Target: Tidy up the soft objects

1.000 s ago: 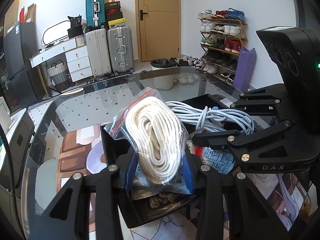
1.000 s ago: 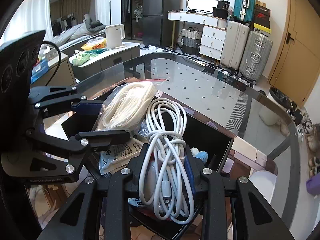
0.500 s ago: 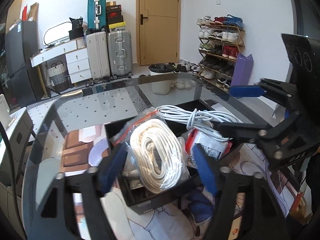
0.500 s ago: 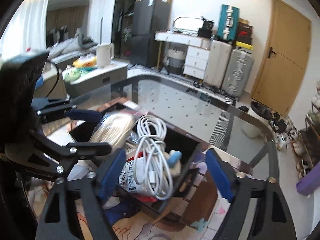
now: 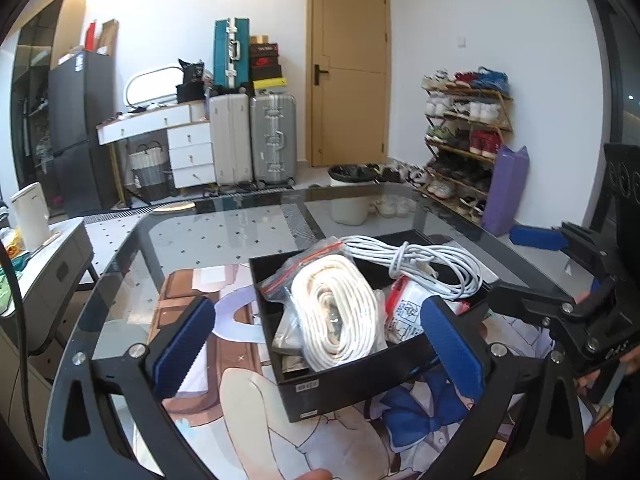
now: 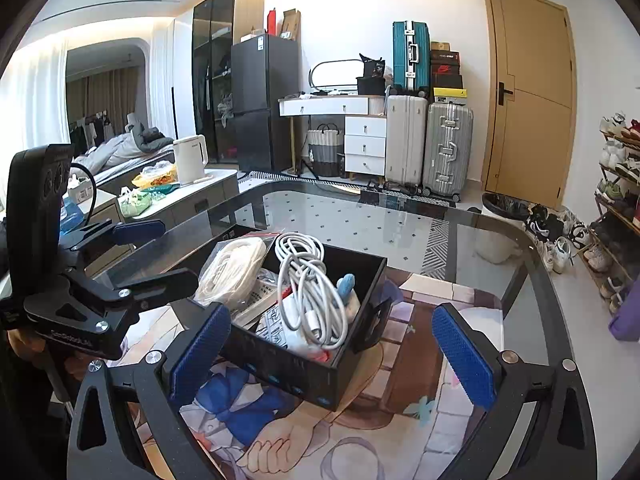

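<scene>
Two wrist fisheye views look forward and slightly down across a glass table [image 5: 240, 232]. The left-wrist view faces the black box [image 5: 360, 376] close by at twelve o'clock, a door [image 5: 346, 72] beyond. The right-wrist view sees that box [image 6: 304, 372] from its other side, near, door [image 6: 528, 92] at two o'clock. Both share box, table, suitcases [image 5: 272, 140].
</scene>
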Tool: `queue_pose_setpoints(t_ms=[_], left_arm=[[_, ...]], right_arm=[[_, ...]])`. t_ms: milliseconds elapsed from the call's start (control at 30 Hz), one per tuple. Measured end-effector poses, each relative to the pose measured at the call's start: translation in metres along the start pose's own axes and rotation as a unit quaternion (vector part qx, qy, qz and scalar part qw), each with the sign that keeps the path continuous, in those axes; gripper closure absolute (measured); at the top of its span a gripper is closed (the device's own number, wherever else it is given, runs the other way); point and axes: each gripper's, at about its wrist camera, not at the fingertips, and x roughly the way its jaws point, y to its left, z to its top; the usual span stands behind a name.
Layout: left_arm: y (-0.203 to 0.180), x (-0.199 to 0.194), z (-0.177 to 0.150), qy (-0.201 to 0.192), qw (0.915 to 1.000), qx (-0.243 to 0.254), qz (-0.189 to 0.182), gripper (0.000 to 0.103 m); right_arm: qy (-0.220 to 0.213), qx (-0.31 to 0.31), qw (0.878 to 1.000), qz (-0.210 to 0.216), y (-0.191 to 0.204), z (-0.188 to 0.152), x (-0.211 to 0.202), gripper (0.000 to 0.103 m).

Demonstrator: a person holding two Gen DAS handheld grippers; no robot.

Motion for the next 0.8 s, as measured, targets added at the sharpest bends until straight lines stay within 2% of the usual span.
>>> queue_pose_setpoints(t_ms=[100,300,800], left_arm=[[0.001,-0.002,-0.005,-0.014,0.9997,-0.008,0.02,0.0],[0.006,0.006,-0.014,-0.002,0.9994,-0.032,0.013,0.0],[0.005,0.004,-0.02,-0.01,0.9996,-0.028,0.002,0.0]], right_arm=[[-0.007,0.013,1.0,0.002,-0.001,-0.006,-0.004,0.001],[-0.018,0.029,0.999,-0.001,-0.003,-0.013,-0.009,0.001],[-0.042,0.017,0.999,-0.01,0.002,-0.024,-0.016,0.001]])
